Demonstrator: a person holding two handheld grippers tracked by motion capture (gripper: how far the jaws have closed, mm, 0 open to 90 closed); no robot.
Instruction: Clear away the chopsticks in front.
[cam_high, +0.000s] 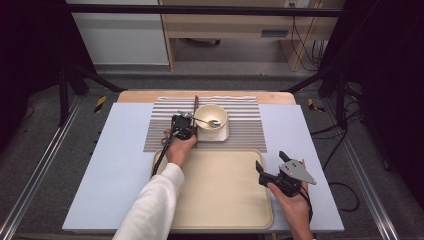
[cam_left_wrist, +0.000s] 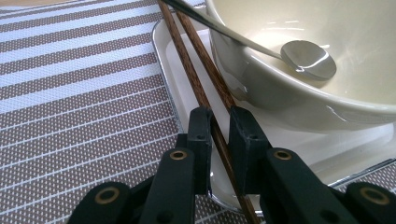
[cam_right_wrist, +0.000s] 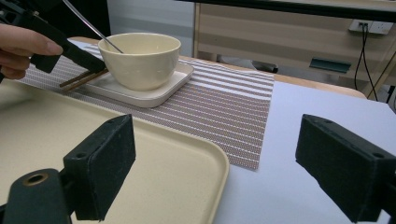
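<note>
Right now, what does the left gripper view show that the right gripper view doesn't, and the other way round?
Left gripper view: the spoon's bowl lying inside the bowl, and the left gripper with its jaws close around the two chopsticks.

Right gripper view: the beige tray, the right gripper with jaws wide open and nothing between them, and a hand.

Both: bowl, chopsticks, spoon handle, square plate, striped mat.
</note>
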